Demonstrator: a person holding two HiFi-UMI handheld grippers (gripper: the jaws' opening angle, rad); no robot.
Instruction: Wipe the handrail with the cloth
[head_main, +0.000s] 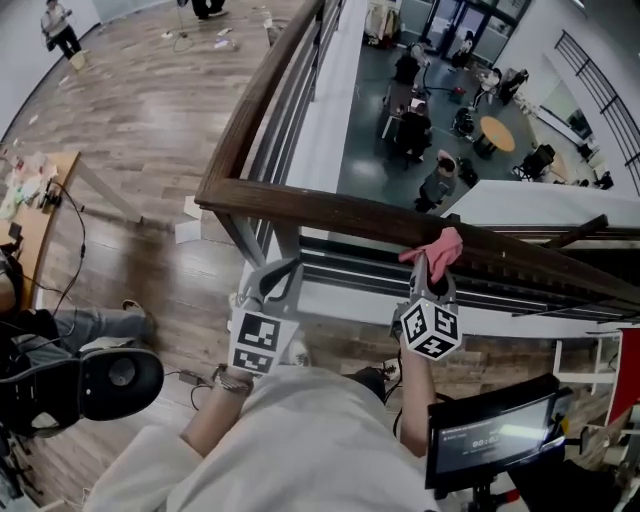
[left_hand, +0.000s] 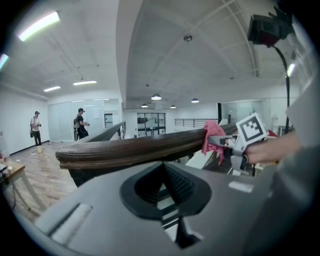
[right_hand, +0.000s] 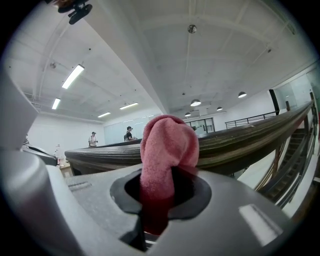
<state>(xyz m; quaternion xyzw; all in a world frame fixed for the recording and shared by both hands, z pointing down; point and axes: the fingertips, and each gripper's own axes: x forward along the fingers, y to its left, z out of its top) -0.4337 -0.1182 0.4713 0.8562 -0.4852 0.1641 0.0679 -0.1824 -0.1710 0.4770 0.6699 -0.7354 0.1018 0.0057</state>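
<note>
Right gripper view shows the right gripper (right_hand: 159, 200), fingers closed on the pink cloth (right_hand: 167, 145), which seems to touch the handrail (right_hand: 240, 142) right of its corner. The left gripper (head_main: 278, 278) is closed and empty. I would press firmly and slide evenly along the top.

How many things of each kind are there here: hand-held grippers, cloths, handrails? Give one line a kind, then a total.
Hand-held two-jaw grippers: 2 (left gripper, right gripper)
Pink terry cloth: 1
Dark brown wooden handrail: 1
Total: 4
</note>
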